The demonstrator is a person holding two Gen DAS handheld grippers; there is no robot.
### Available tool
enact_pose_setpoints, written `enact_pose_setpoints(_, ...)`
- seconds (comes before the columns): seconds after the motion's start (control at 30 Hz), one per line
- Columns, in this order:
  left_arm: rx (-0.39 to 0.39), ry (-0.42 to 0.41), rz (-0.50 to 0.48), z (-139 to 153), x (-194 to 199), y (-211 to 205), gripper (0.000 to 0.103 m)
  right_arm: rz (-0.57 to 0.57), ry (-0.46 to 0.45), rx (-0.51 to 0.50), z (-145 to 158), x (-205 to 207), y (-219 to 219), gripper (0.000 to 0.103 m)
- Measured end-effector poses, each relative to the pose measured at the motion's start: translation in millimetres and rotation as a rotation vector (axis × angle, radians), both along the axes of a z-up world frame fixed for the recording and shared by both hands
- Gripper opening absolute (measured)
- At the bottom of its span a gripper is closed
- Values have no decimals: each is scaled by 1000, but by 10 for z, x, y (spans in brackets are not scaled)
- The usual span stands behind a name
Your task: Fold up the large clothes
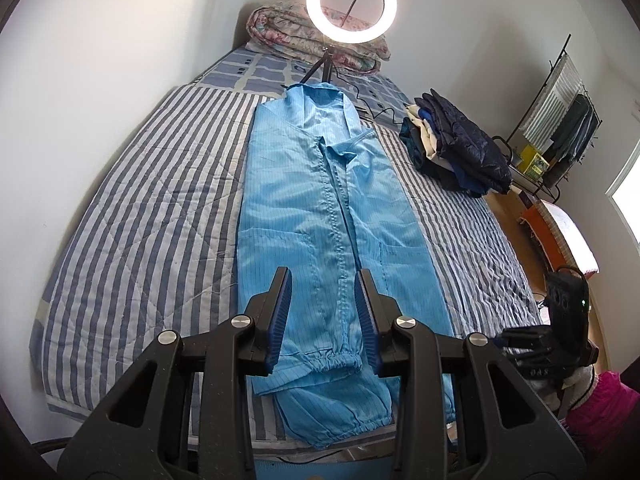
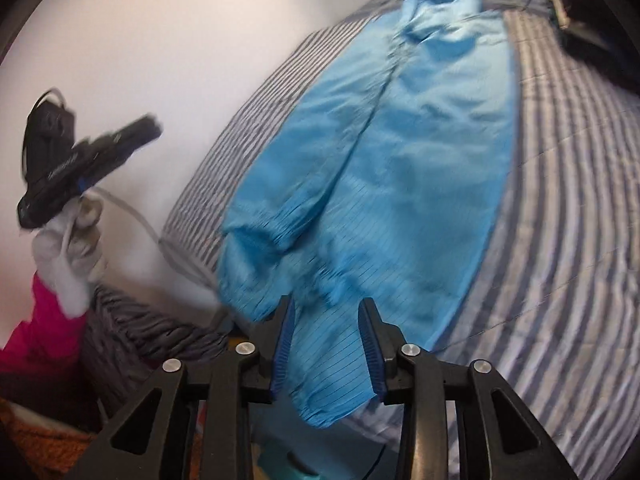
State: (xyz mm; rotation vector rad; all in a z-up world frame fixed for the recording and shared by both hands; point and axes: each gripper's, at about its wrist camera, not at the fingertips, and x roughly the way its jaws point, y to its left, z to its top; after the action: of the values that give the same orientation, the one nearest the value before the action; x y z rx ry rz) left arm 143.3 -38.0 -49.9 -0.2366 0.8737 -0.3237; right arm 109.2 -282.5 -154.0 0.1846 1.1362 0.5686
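Left gripper [image 1: 324, 312] first: we hold it above the near end of the coverall [image 1: 320, 200], its jaws spread part way with nothing between them — the blue ribbed pads hang clear of the cloth. The coverall lies lengthwise down the middle of the bed [image 1: 132, 200], collar at the far end, elastic cuffs [image 1: 332, 362] nearest us, and its sides look already turned in to make one long narrow strip. We judge that layout suits a fold end to end, with the hem within reach of both hands. The fabric is thin, slick and light blue with fine pinstripes and a stitched front seam; it should slide easily on the quilted, blue-and-white striped cover. A ring light [image 1: 351, 3] on a tripod stands at the head of the bed, before a rolled floral quilt [image 1: 288, 36]. A pile of dark clothes [image 1: 460, 148] sits at the right edge, well apart from the coverall.

From the right wrist the picture is blurred. Our right gripper [image 2: 327, 340] is likewise part open and empty, poised over the lowest tail of cloth that droops past the bed's edge. The gathered cuffs bunch just beyond its tips. At far left our gloved hand [image 2: 68, 256] carries the other gripper, off to the side of the bed.
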Motion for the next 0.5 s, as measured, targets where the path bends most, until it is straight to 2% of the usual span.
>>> enact_pose_setpoints(0.13,17,19,-2,-76,32,-13,33,-35,-29,-51,-103,154,99,33)
enact_pose_setpoints(0.2,29,31,-3,-134,48,-18,33,-10,-35,-95,-190,219,262,32)
enact_pose_setpoints(0.37,24,88,-3,-345,127,16,33,47,2,-130,-454,281,537,32)
enact_pose_setpoints(0.5,12,137,2,-574,220,70,33,103,-30,-206,-483,235,684,32)
